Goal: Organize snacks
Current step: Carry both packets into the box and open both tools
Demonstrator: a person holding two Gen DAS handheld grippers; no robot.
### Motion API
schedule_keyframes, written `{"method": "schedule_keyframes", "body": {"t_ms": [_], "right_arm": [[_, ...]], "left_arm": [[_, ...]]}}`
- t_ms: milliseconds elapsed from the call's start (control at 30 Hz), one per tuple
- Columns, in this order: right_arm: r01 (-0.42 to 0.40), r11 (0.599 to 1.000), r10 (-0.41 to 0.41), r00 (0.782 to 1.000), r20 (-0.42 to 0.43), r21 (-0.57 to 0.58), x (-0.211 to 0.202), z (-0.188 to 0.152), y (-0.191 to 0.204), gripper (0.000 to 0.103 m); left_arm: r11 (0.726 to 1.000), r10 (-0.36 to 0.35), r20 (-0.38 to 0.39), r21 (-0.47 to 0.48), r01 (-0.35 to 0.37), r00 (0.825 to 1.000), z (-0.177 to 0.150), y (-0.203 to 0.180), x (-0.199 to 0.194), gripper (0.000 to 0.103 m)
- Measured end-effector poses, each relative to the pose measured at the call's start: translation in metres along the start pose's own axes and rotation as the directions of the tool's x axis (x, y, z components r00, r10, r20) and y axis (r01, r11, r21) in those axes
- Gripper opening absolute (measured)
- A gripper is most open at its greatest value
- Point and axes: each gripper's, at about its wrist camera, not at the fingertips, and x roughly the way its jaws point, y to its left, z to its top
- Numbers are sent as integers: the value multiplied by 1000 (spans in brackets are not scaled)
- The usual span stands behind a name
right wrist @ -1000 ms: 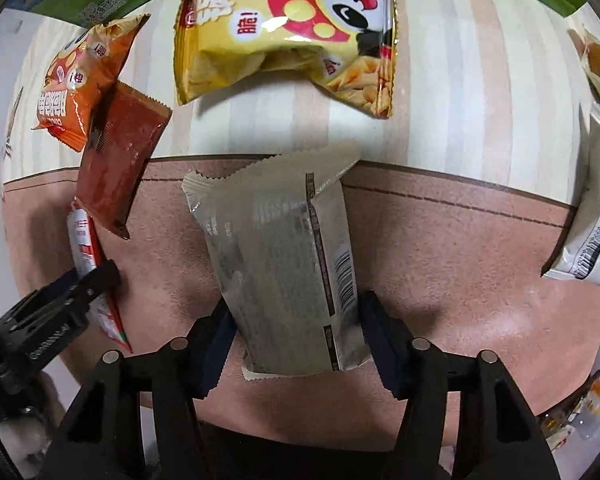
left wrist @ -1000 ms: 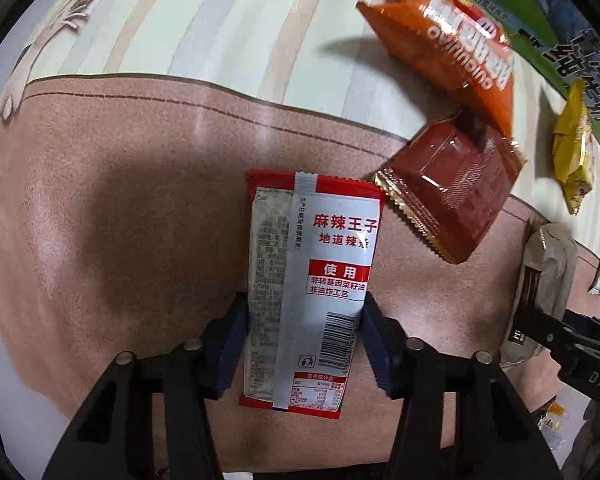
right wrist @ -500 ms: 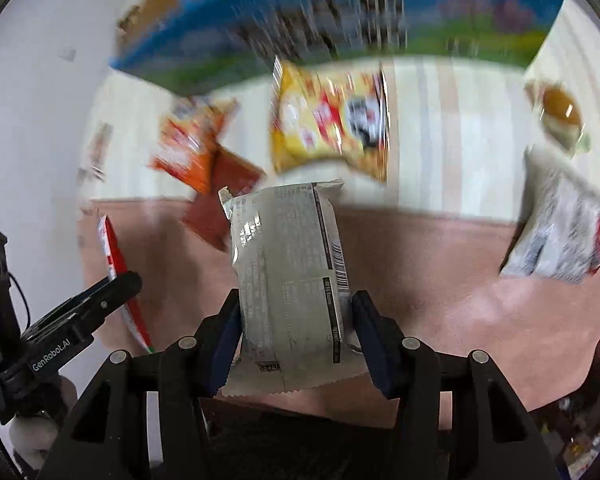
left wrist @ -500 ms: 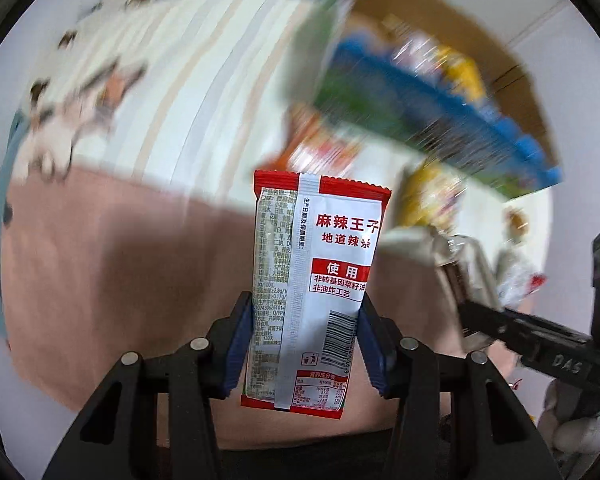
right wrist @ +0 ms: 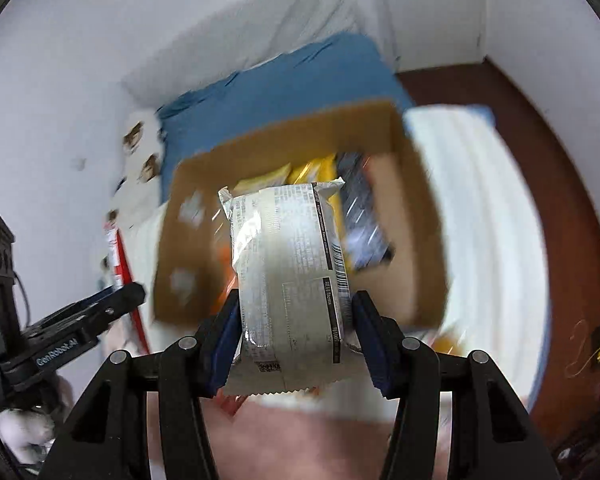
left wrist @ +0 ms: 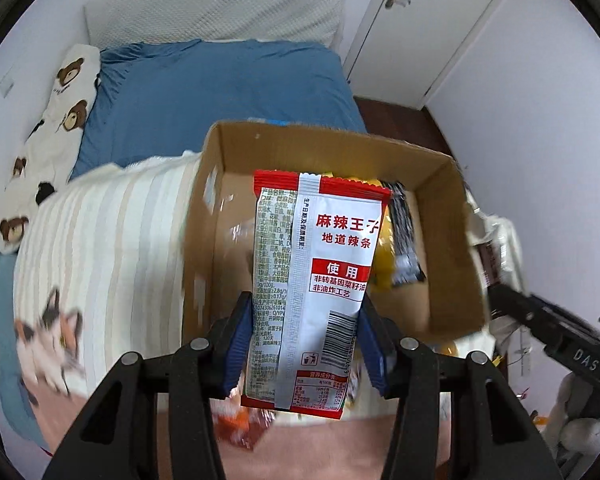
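On the bed, far left: bear-print pillow [left wrist: 56, 120] beside blue sheet [left wrist: 220, 96].
Striped blanket [left wrist: 112, 240]: spread left of the cardboard box.
Cardboard box [left wrist: 204, 248]: open on the bed, with yellow and dark packets inside.
Left gripper [left wrist: 306, 344]: blue pads clamped on the sides of the red-and-white snack packet [left wrist: 316, 280], held upright in front of the box.
Right gripper [right wrist: 296, 340]: pads pressing the silver snack packet [right wrist: 288, 272], likewise held before the box.

Blue sheet [left wrist: 220, 92], bear-print pillow [left wrist: 60, 108], white door [left wrist: 412, 28], striped blanket [left wrist: 112, 240]
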Motion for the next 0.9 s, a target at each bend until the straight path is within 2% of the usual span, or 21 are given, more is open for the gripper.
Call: {"method": "schedule_keyframes", "body": {"t_ms": [167,367,400,433,467,533,700,833,900], "right_arm": [[61,998,-60,998,-23,24,36,47,-16,57],[99,993,-95,993,-70,66,92,79,-33,58],[121,991,-116,989,-96,53,103,82,-35,59],[147,989,-143,982,-122,31,118,82,-38,72],[172,985,-172,973,-156,-11,132,84,-34,88],[164,986,-164,973,-164,-17,144,86,-33,92],[149,989,-145,973,-181,11,156,92,-35,94],[157,988,-153,971,-182,6,152,89,-34,94],[176,984,-174,968,-179,-1,149,84,-31,94]], "left_arm": [[997,72,-73,26,-70,995,47,-1,50,47],[997,72,-168,-1,-73,983,76,0,100,49],[997,78,-185,-5,-80,980,78,0,107,50],[996,90,-202,-7,-94,975,80,2,115,54],[995,92,-191,-12,-96,977,83,3,121,67],[997,69,-183,-11,-72,981,85,2,126,88],[998,55,-172,-19,-59,984,84,1,126,90],[997,70,-181,-12,-73,981,85,0,125,90],[995,90,-161,-21,-95,983,84,3,121,90]]}}
